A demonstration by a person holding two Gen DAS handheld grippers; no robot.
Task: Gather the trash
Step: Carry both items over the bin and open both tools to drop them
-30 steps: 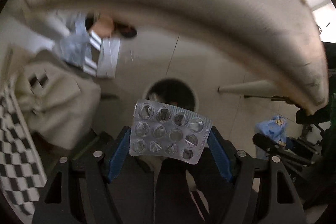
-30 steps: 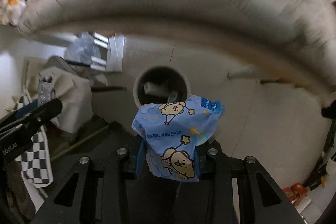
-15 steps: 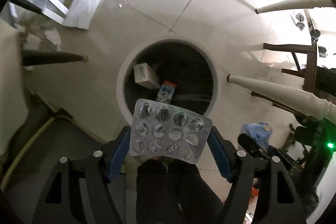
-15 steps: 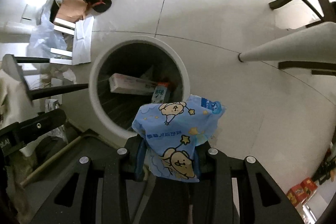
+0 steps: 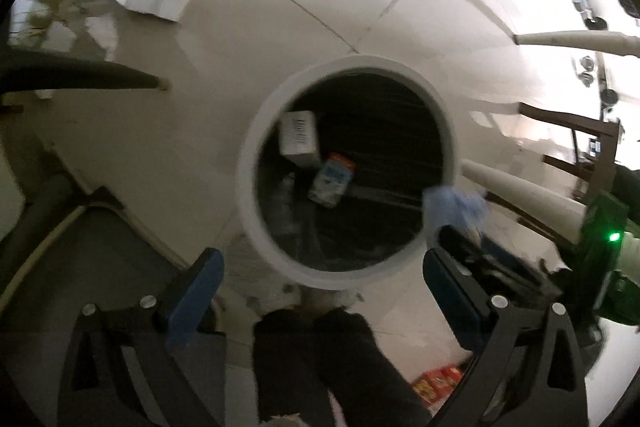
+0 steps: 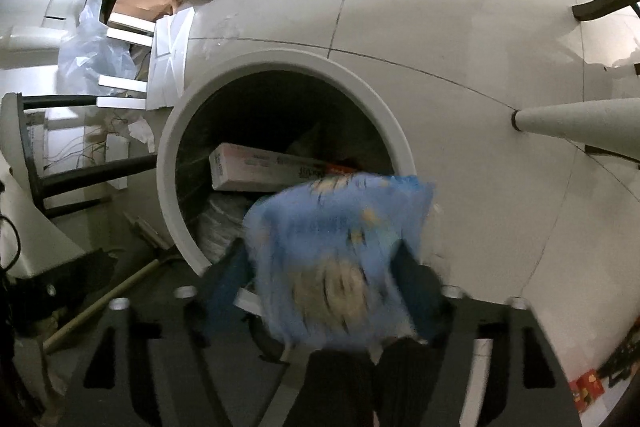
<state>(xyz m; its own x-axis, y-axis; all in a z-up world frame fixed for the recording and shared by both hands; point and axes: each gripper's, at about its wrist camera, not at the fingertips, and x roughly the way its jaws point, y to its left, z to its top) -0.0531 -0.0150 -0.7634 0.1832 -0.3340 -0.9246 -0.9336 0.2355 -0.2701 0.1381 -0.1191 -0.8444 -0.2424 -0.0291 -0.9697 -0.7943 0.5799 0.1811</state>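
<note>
A round white bin (image 5: 248,163) stands on the floor right below both grippers, with a white box (image 5: 298,137) and a small carton (image 5: 332,183) in its dark inside. My left gripper (image 5: 322,261) hangs over the near rim, its jaws opening wide with nothing between them. A faint silvery blur (image 5: 284,203) inside the bin may be the blister pack. My right gripper (image 6: 324,275) is over the bin's (image 6: 172,163) near edge. Its jaws are opening and the blue cartoon packet (image 6: 336,239) sits blurred and loose between them. A long box (image 6: 272,173) lies in the bin.
White table legs (image 6: 580,123) and dark chair legs (image 5: 80,79) stand around the bin. Cardboard, white sheets and a plastic bag (image 6: 92,55) clutter the floor at the upper left. A person's dark trouser legs (image 5: 320,355) are just behind the grippers. Red packets (image 5: 436,383) lie nearby.
Both grippers dropped from beside the table edge to just above the bin. The left jaws spread and the blister pack left them. The right jaws spread, loosening the blue packet.
</note>
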